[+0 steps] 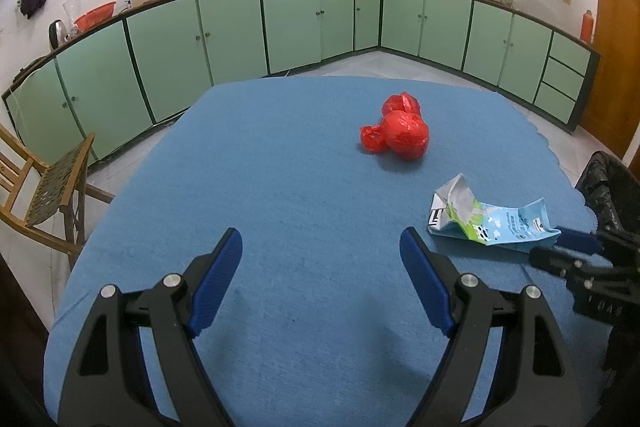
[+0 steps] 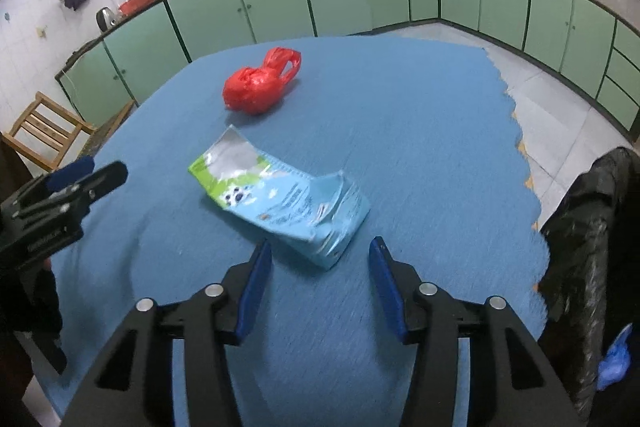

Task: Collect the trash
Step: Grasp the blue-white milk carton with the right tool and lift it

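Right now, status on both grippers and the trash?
Left gripper open, empty. Right gripper open, carton just ahead, not gripped. Red bag farther back on table. Nothing between.

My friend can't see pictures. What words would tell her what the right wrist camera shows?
An open right gripper hovers just short of a flattened milk carton on a blue tablecloth. A knotted red plastic bag lies farther back, and a black trash bag is at the table's right edge.

Red bag (image 1: 402, 133); blue-green carton (image 2: 280, 199); blue cloth (image 1: 280, 187).
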Action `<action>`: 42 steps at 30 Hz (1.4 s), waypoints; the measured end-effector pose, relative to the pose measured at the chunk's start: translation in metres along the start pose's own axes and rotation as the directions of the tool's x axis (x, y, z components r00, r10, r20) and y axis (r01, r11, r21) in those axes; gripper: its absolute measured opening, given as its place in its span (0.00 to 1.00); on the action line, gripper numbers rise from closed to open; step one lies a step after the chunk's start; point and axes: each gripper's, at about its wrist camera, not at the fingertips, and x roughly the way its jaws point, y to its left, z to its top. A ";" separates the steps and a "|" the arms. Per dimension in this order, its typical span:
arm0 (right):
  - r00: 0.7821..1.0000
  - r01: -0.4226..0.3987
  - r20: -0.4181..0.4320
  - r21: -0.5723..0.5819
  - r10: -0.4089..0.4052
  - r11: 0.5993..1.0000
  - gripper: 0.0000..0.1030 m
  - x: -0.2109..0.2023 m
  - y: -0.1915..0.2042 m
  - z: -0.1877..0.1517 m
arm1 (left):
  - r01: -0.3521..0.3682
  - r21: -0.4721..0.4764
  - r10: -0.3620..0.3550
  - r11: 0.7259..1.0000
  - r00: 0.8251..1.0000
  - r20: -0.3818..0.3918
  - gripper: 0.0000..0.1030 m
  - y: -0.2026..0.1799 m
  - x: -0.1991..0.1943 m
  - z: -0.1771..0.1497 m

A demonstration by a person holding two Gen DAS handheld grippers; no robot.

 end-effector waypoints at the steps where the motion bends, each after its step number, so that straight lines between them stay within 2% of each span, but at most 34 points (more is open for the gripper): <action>1: 1.000 -0.002 0.004 -0.001 0.002 1.000 0.49 -0.001 0.000 0.002 | 0.000 0.000 0.000 1.000 1.000 0.000 0.77 0.000 0.000 0.000; 9: 0.998 -0.065 -0.013 -0.047 0.065 0.997 0.44 -0.004 0.013 -0.002 | -0.008 -0.010 0.008 1.000 1.000 -0.001 0.77 0.002 0.001 0.000; 14: 0.987 -0.160 -0.037 -0.038 0.159 0.986 0.43 -0.007 0.023 -0.007 | -0.029 -0.021 0.029 0.999 1.000 0.001 0.77 0.013 0.001 0.001; 20: 0.997 -0.076 -0.030 -0.055 0.075 0.996 0.44 -0.007 0.021 -0.007 | -0.050 -0.035 0.050 0.998 0.999 -0.009 0.77 0.023 0.002 -0.001; 22: 0.998 -0.049 -0.029 -0.089 0.047 0.995 0.50 -0.005 0.018 -0.003 | -0.051 -0.032 0.050 0.998 0.999 -0.010 0.77 0.023 0.002 -0.002; 24: 0.999 -0.050 -0.027 -0.113 0.048 0.992 0.64 -0.001 0.016 0.002 | -0.052 -0.030 0.052 0.998 0.999 -0.013 0.77 0.023 0.003 -0.002; 26: 0.998 -0.062 -0.042 -0.161 0.056 0.985 0.68 0.006 0.016 0.007 | -0.052 -0.033 0.052 0.998 0.999 -0.018 0.77 0.022 0.005 -0.002; 30: 0.995 -0.084 -0.065 -0.232 0.070 0.969 0.70 0.018 0.017 0.013 | -0.057 -0.031 0.056 0.998 0.998 -0.023 0.77 0.020 0.009 -0.002; 35: 0.992 -0.114 -0.072 -0.225 0.100 0.968 0.70 0.027 0.012 0.019 | -0.060 -0.028 0.059 0.998 0.998 -0.030 0.77 0.019 0.015 -0.001; 37: 0.992 -0.121 -0.069 -0.213 0.109 0.970 0.69 0.027 0.010 0.020 | -0.061 -0.027 0.060 0.998 0.998 -0.033 0.77 0.018 0.016 -0.001; 39: 0.992 -0.117 -0.065 -0.205 0.106 0.972 0.56 0.027 0.009 0.021 | -0.061 -0.026 0.060 0.998 0.998 -0.038 0.77 0.017 0.017 -0.002; 42: 0.990 -0.136 -0.062 -0.170 0.127 0.976 0.48 0.024 0.005 0.020 | -0.057 -0.020 0.056 0.998 0.998 -0.038 0.77 0.015 0.017 -0.002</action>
